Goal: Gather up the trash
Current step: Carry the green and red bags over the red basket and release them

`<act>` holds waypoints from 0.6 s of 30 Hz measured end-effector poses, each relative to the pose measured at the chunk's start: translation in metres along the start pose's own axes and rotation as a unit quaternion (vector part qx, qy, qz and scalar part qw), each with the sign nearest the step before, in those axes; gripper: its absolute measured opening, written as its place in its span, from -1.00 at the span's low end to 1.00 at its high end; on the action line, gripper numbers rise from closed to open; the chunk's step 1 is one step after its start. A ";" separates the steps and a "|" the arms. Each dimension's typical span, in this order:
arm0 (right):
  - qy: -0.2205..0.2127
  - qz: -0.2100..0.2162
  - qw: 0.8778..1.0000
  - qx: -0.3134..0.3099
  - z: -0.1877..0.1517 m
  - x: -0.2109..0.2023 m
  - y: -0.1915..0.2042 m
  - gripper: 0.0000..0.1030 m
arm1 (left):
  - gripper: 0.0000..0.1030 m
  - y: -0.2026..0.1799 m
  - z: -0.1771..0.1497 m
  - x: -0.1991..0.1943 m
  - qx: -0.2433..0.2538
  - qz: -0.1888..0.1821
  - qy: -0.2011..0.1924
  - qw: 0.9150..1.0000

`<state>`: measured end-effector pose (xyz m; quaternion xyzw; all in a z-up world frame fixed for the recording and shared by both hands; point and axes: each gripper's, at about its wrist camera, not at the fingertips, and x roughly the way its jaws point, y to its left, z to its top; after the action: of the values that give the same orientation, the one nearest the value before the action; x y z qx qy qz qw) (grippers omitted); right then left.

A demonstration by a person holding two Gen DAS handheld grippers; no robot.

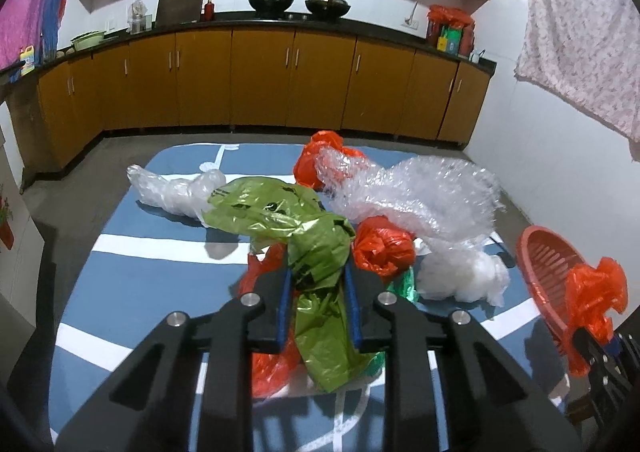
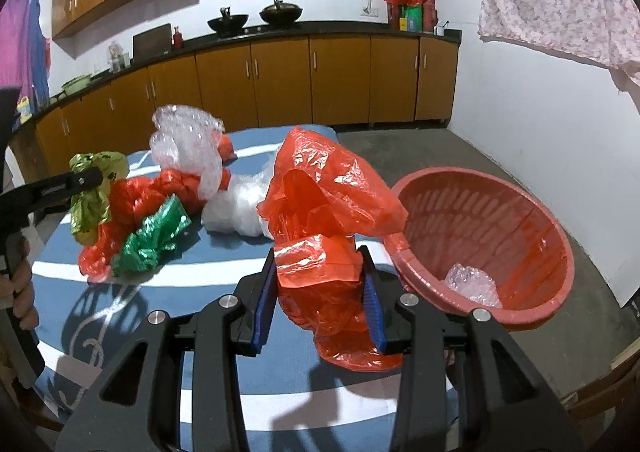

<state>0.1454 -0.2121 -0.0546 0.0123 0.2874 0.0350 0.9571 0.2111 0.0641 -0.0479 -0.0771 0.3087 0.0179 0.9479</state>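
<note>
My left gripper (image 1: 318, 276) is shut on a crumpled light-green plastic bag (image 1: 288, 219) and holds it above the blue table (image 1: 160, 284); it also shows in the right wrist view (image 2: 90, 175). My right gripper (image 2: 320, 272) is shut on a red plastic bag (image 2: 324, 187), just left of the red basket (image 2: 520, 211); the same bag shows in the left wrist view (image 1: 596, 292). The basket holds a piece of bubble wrap (image 2: 472, 284). More trash lies on the table: bubble wrap (image 1: 420, 195), red bags (image 1: 382, 246), a dark-green bag (image 2: 154, 232) and clear bags (image 1: 176, 187).
The basket (image 1: 544, 256) stands at the table's right edge. Wooden kitchen cabinets (image 1: 260, 79) run behind the table, with woks on the counter. A patterned cloth (image 1: 580, 31) hangs on the right wall. The floor (image 2: 440, 147) lies beyond the table.
</note>
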 end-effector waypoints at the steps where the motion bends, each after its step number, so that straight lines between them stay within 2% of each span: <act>1: -0.002 0.000 1.000 0.001 0.001 -0.002 0.000 -0.24 | -0.55 0.000 0.000 -0.005 0.000 -0.002 -0.003 1.000; 9: -0.023 -0.007 1.000 0.005 0.008 -0.017 -0.008 -0.24 | -0.55 -0.008 -0.001 -0.038 0.007 -0.034 -0.021 0.999; 18: -0.036 -0.024 0.999 0.025 0.015 -0.030 -0.026 -0.24 | -0.55 -0.043 -0.002 -0.063 0.042 -0.075 -0.032 0.996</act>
<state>0.1300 -0.2405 -0.0267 0.0308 0.2539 0.0039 0.9667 0.1623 0.0218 -0.0064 -0.0598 0.2718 -0.0637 0.9584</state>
